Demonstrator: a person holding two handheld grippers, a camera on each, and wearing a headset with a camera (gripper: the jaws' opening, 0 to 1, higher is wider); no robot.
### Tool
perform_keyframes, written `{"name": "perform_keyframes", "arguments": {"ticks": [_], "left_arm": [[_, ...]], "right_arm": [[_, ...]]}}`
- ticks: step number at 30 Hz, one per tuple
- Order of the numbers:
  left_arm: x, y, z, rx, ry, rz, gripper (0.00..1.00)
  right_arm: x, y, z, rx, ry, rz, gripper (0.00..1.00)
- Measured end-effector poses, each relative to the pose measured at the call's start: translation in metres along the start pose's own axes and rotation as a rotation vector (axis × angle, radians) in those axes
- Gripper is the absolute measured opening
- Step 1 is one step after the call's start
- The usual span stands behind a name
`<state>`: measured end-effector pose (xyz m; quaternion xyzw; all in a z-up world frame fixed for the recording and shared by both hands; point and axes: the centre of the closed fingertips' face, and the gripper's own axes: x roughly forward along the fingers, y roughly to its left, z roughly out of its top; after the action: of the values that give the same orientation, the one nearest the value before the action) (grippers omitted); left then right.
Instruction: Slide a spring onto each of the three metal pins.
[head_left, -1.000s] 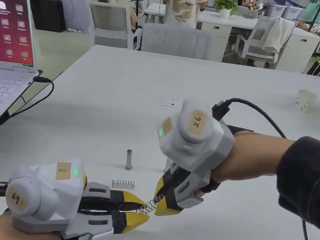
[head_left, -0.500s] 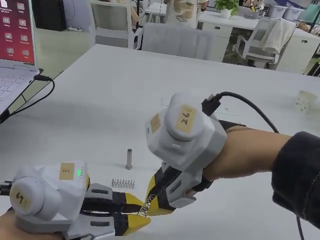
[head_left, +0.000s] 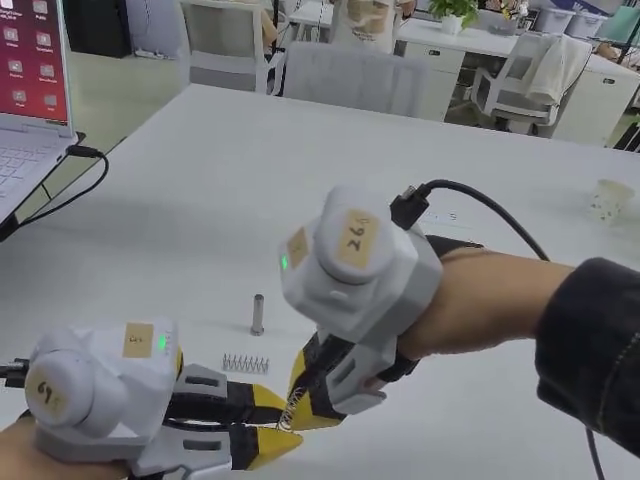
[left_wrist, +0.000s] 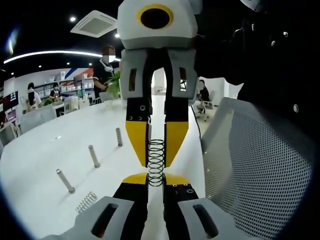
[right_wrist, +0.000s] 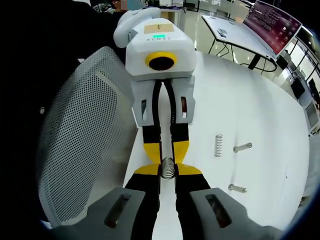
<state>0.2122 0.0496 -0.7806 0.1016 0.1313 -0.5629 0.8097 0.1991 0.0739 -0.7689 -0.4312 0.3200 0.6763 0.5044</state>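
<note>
— Left gripper (left_wrist: 156, 177) is pinched narrow on one end of the spring (left_wrist: 156, 167). The right gripper (left_wrist: 156, 159) is clamped on the same spring from the opposite side, nose to nose with the left.

— What has changed in the last second?

— The right gripper has closed in on the left one. A second ago a longer stretch of coil showed between the two pairs of yellow jaws; now only a short run is bare. Both grippers had hold of the spring then, as they do now.

— Meaning what for the job?

— I read it as a re-grip or hand-over in the air above the white table (head_left: 200, 190), to leave one end of the coil free for threading. The spring is not on any pin yet.

— And the pins?

— The left gripper view shows three in a row off to the side, well apart from the jaws. The near pin (left_wrist: 65, 180) and the middle pin (left_wrist: 94, 156) are bare. The far pin (left_wrist: 119, 136) looks ribbed, as if a spring already sits on it, though it is too small to be sure. A loose spring (left_wrist: 86, 201) lies flat just beside the near pin.

— So what's left?

— Probably two pins: one for this spring, one for the loose spring.
</note>
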Motion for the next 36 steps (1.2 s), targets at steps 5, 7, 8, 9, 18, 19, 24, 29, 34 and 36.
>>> {"name": "perform_keyframes", "arguments": {"ticks": [5, 7, 8, 9, 18, 19, 24, 29, 34, 36], "left_arm": [[0.0, 0.0, 0.0, 0.001, 0.0, -0.002, 0.03], [-0.001, 0.0, 0.0, -0.002, -0.003, 0.0, 0.03], [0.0, 0.001, 0.0, -0.003, -0.003, 0.0, 0.03], [0.0, 0.001, -0.001, -0.002, 0.001, 0.001, 0.04], [-0.001, 0.003, -0.008, -0.028, 0.01, 0.012, 0.15], [-0.002, 0.003, -0.008, -0.031, 0.009, 0.015, 0.15], [-0.004, 0.008, -0.01, -0.049, 0.005, 0.041, 0.26], [-0.006, 0.013, -0.012, -0.062, 0.007, 0.066, 0.35], [-0.01, 0.02, -0.016, -0.088, 0.016, 0.104, 0.46], [-0.012, 0.023, -0.017, -0.097, 0.019, 0.121, 0.5]], "right_arm": [[0.0, 0.0, -0.001, 0.002, 0.004, 0.001, 0.08], [0.0, -0.001, -0.001, 0.003, 0.005, -0.001, 0.08], [0.0, -0.001, -0.001, 0.005, 0.005, -0.001, 0.08], [-0.001, -0.002, 0.0, 0.006, 0.004, -0.002, 0.08], [-0.004, -0.008, -0.006, 0.019, 0.011, -0.019, 0.08], [-0.005, -0.009, -0.007, 0.021, 0.013, -0.021, 0.08], [-0.006, -0.012, -0.012, 0.032, 0.017, -0.03, 0.08], [-0.009, -0.016, -0.015, 0.043, 0.015, -0.038, 0.08], [-0.011, -0.016, -0.019, 0.051, 0.017, -0.043, 0.08], [-0.011, -0.017, -0.02, 0.059, 0.015, -0.043, 0.08]]}}
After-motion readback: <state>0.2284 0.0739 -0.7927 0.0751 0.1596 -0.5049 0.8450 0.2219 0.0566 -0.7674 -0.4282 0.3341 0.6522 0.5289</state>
